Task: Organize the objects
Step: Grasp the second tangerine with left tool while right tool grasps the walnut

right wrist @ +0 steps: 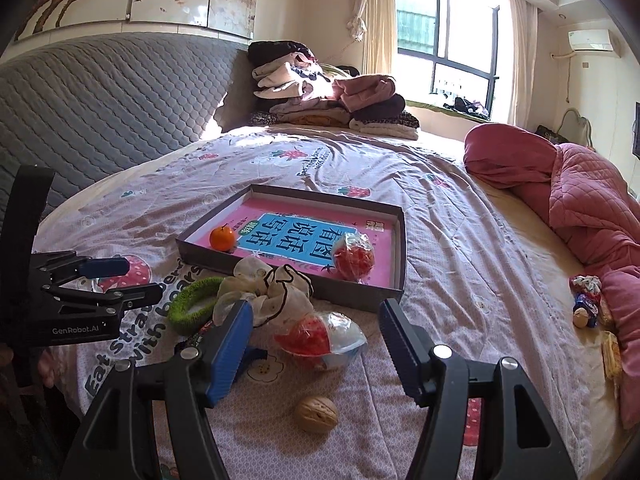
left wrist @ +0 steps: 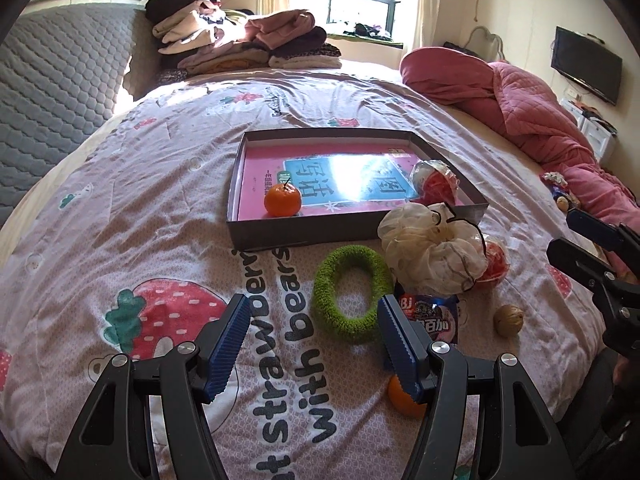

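Note:
A shallow grey box (left wrist: pixel 256 236) (right wrist: pixel 394 240) lies on the bed with a pink book inside, an orange (left wrist: pixel 282 199) (right wrist: pixel 222 237) and a wrapped red ball (left wrist: pixel 434 182) (right wrist: pixel 353 258). In front of it lie a green fuzzy ring (left wrist: pixel 350 294) (right wrist: pixel 192 304), a cream scrunchie (left wrist: pixel 430 252) (right wrist: pixel 264 288), a second wrapped red ball (left wrist: pixel 494 262) (right wrist: pixel 320 336), a snack packet (left wrist: pixel 434 312), a walnut (left wrist: pixel 508 320) (right wrist: pixel 316 414) and another orange (left wrist: pixel 402 398). My left gripper (left wrist: pixel 312 344) (right wrist: pixel 116 276) is open above the ring's near side. My right gripper (right wrist: pixel 316 354) (left wrist: pixel 576 236) is open, just short of the second red ball.
Folded clothes (left wrist: pixel 240 40) are stacked at the head of the bed. A rolled pink quilt (right wrist: pixel 580 196) lies along the right side, with small wrapped sweets (right wrist: pixel 586 300) beside it. A grey padded headboard (right wrist: pixel 100 108) stands at the left.

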### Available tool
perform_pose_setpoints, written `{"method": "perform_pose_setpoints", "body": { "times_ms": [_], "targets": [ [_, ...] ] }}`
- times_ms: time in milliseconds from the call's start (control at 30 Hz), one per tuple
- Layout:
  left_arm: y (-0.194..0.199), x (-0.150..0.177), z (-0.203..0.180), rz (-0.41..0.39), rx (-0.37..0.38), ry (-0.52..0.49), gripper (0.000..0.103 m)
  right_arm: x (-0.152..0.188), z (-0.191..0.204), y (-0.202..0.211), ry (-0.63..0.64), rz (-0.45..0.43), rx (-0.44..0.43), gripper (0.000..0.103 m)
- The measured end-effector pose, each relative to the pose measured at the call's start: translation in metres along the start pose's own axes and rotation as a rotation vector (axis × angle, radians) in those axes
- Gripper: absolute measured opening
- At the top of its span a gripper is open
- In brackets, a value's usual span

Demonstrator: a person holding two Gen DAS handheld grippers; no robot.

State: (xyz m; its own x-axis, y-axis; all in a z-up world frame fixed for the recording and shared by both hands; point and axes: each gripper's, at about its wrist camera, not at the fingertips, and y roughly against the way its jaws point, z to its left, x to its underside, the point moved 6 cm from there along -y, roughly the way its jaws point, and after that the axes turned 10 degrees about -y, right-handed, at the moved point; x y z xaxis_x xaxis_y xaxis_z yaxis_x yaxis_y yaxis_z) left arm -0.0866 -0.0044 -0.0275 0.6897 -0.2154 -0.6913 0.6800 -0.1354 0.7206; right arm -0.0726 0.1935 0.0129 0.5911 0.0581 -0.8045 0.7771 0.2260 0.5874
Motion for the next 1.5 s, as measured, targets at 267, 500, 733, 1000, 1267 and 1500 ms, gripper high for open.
{"method": "perform_pose_setpoints", "body": {
  "times_ms": [267, 500, 733, 1000, 1267, 1500],
  "targets": [
    [0.011, 0.019, -0.020, 0.018, 0.017, -0.029, 0.067, 0.017, -0.003, 0.007, 0.003, 0.019, 0.020, 0.065],
    [0.018, 0.030, -0.028, 0.020, 0.035, -0.026, 0.067, 0.029, -0.004, 0.010, 0.006, 0.035, 0.026, 0.065],
    [0.021, 0.037, -0.038, 0.031, 0.044, -0.044, 0.067, 0.042, -0.005, 0.007, 0.013, 0.061, 0.034, 0.065],
    [0.017, 0.045, -0.050, 0.055, 0.049, -0.072, 0.067, 0.052, -0.008, 0.000, 0.012, 0.096, 0.035, 0.065],
    [0.012, 0.049, -0.063, 0.067, 0.075, -0.089, 0.067, 0.059, -0.008, -0.005, 0.012, 0.116, 0.030, 0.065],
    [0.006, 0.051, -0.069, 0.065, 0.080, -0.094, 0.067, 0.064, -0.010, -0.011, 0.017, 0.135, 0.034, 0.065]
  ]
}}
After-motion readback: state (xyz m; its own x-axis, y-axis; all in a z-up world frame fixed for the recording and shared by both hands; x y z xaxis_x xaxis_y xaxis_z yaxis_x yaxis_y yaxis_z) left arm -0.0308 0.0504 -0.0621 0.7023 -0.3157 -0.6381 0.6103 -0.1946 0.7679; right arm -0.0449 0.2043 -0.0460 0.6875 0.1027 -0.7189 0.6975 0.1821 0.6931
